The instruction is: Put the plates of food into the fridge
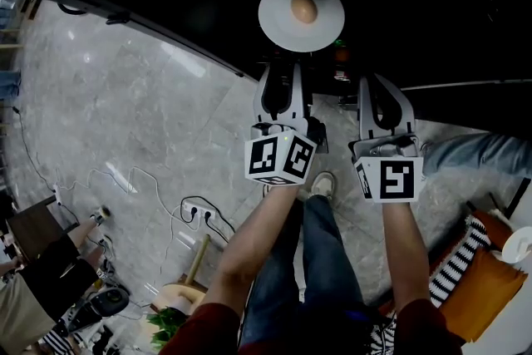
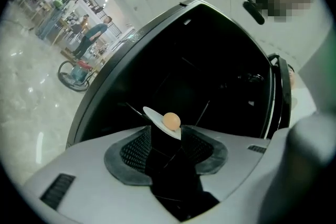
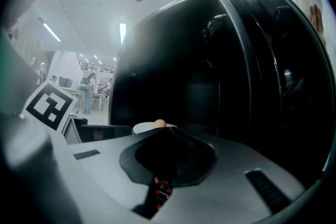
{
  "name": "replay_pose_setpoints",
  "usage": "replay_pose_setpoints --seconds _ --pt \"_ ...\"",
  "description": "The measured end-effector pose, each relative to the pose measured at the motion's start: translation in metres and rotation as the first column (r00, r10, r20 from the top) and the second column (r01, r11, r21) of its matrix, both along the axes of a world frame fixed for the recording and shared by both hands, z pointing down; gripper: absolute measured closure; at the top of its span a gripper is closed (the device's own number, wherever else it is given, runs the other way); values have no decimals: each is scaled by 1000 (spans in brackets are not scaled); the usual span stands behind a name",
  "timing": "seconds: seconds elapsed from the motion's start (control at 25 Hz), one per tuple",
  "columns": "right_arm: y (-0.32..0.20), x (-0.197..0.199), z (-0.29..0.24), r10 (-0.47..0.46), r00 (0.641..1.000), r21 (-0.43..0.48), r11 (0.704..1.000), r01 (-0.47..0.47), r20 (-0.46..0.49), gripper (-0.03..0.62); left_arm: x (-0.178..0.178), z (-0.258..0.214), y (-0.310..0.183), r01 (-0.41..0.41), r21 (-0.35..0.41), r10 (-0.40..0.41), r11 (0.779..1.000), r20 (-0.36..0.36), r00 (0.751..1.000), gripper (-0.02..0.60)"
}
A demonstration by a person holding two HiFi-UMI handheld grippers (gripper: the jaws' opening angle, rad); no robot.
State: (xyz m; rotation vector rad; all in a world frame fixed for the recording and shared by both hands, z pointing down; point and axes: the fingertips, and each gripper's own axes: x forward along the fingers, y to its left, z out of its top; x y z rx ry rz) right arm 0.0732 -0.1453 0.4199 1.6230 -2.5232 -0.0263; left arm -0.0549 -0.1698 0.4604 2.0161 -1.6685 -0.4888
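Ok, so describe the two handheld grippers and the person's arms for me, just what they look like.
The left gripper and the right gripper both have pale grey moulded shells with dark, mesh-textured pads inside the jaws. Each carries a white cube printed with black square markers. The person wears short dark red sleeves, leaving the forearms bare.

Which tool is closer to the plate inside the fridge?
Left. The left tool points at the plate, just short of it; the right tool is farther, off to its right.
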Motion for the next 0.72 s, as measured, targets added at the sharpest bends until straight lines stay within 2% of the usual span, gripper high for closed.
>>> replay_pose_setpoints --seconds 0.12,0.24,0.32,0.4,0.56,0.72 --pt "1 0 0 2 1000 -2 1000 -2 1 583 9 -4 4 -42 31 38 999 110 993 422" --pt "2 0 0 2 1000 -2 1000 -2 -1 583 17 -8 8 -69 56 55 996 227 972 423" --pt "2 1 0 1 1000 -1 1000 -1 -2 583 20 -9 10 -79 57 60 995 281 958 423" --pt "3 1 1 4 1000 -3 1000 -4 -2 583 21 -5 11 -79 40 63 996 317 946 442" --pt "2 1 0 10 1000 -3 1000 -10 8 583 22 -3 11 -74 35 56 997 375 925 556" --pt "3 2 0 14 1000 -5 1000 -14 11 583 23 -2 9 -72 18 59 997 389 919 575"
